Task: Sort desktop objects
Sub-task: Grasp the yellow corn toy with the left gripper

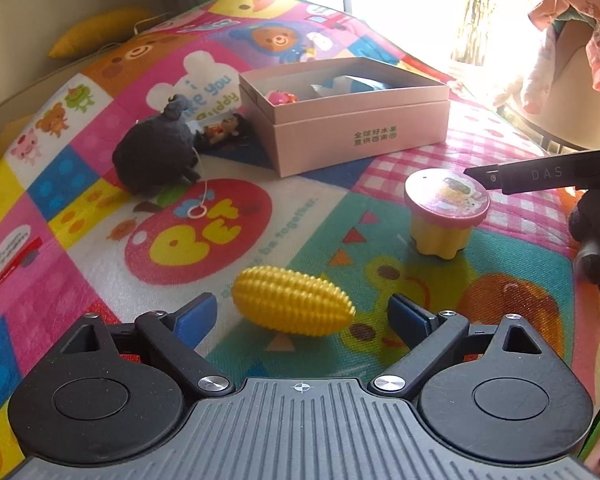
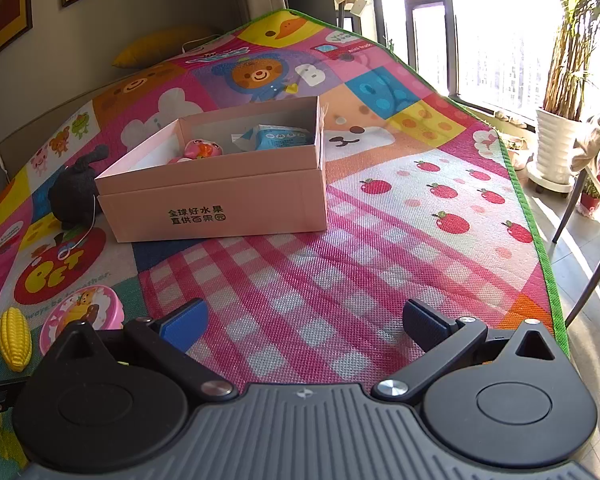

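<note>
On my far left a dark plush toy [image 1: 156, 152] sits on the colourful play mat [image 1: 80, 216], with a small doll [image 1: 222, 130] lying between it and the pink box [image 1: 352, 128]. The open box holds a pink toy [image 1: 281, 97] and a blue packet [image 1: 346, 83]. My left gripper [image 1: 302, 312] has its jaws wide apart, and the yellow toy corn [image 1: 292, 305] lies on the mat between the tips, touching neither. Farther right stands a yellow cup with a pink lid [image 1: 444, 216]. My right gripper [image 2: 304, 320] hangs wide apart over the pink checked patch, holding nothing.
</note>
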The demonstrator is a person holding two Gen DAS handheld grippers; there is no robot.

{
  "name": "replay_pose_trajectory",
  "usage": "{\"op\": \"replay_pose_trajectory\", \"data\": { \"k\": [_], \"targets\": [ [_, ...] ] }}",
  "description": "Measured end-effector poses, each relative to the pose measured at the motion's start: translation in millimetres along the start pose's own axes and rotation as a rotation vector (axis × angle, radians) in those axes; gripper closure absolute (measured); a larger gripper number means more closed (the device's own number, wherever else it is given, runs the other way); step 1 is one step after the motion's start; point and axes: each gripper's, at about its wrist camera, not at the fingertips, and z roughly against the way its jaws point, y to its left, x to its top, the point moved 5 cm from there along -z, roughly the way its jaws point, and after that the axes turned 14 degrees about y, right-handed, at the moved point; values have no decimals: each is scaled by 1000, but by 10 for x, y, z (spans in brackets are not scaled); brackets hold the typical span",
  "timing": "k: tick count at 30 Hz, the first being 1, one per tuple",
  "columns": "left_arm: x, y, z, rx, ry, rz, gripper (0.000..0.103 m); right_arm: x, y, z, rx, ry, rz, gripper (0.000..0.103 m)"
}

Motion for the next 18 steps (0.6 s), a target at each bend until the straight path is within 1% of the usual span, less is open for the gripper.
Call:
{"op": "replay_pose_trajectory", "data": {
  "k": [5, 11, 14, 16, 18],
  "targets": [
    [-11, -36, 7, -50, 5, -20, 7, 0, -1, 0, 0, 0, 0, 0],
    [-104, -132, 99, -118, 22, -58, 7, -1, -3, -1, 0, 0, 0, 0],
    [-135, -150, 134, -110, 20, -66, 7, -2, -2, -2, 0, 0, 1, 0],
    [-133, -112, 131, -82, 16, -48, 7, -1, -2, -4, -1, 1, 1, 0],
    [-122, -61, 122, -74, 13, -16, 7, -2, -1, -4, 0, 0, 1, 0]
  ]
}}
